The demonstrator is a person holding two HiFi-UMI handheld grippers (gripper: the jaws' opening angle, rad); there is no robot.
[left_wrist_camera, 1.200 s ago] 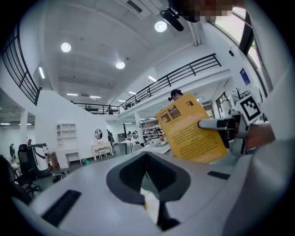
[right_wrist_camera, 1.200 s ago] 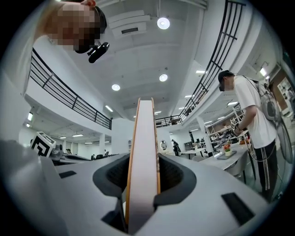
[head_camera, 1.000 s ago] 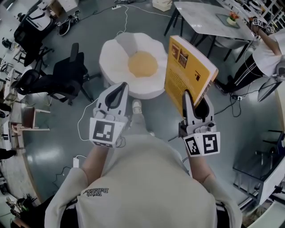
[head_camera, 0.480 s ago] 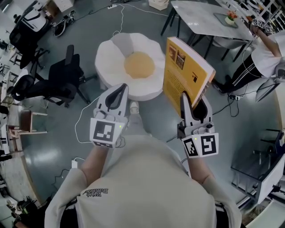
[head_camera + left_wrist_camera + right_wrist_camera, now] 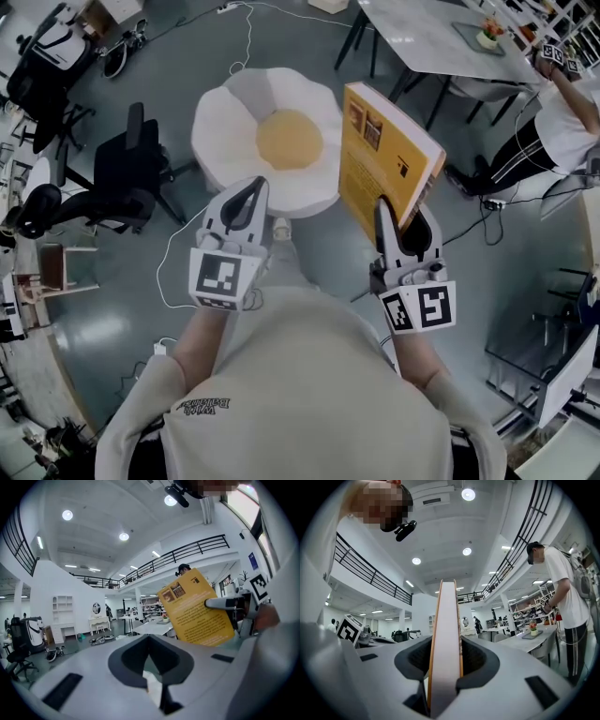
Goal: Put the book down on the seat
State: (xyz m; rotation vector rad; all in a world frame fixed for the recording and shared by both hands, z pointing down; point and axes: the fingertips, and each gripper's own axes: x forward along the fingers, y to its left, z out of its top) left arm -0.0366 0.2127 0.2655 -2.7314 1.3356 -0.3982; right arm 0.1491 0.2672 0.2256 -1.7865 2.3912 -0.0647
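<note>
Right gripper [image 5: 399, 214] is clamped on the lower edge of a thick book [image 5: 380, 150]. It has a glossy orange-yellow cover, and the pale page block sits squeezed between the matte grey jaws. The book's held upright in the air, just off the right side of the seat [image 5: 230, 108]. That's a puffy white scalloped pouf with a round yellow middle, fried-egg style. Left gripper [image 5: 251, 187] is closed on itself. There's a black office chair [image 5: 131, 178] to the left, and a marble-look table [image 5: 422, 33] and a person [image 5: 562, 112] off to the right.
</note>
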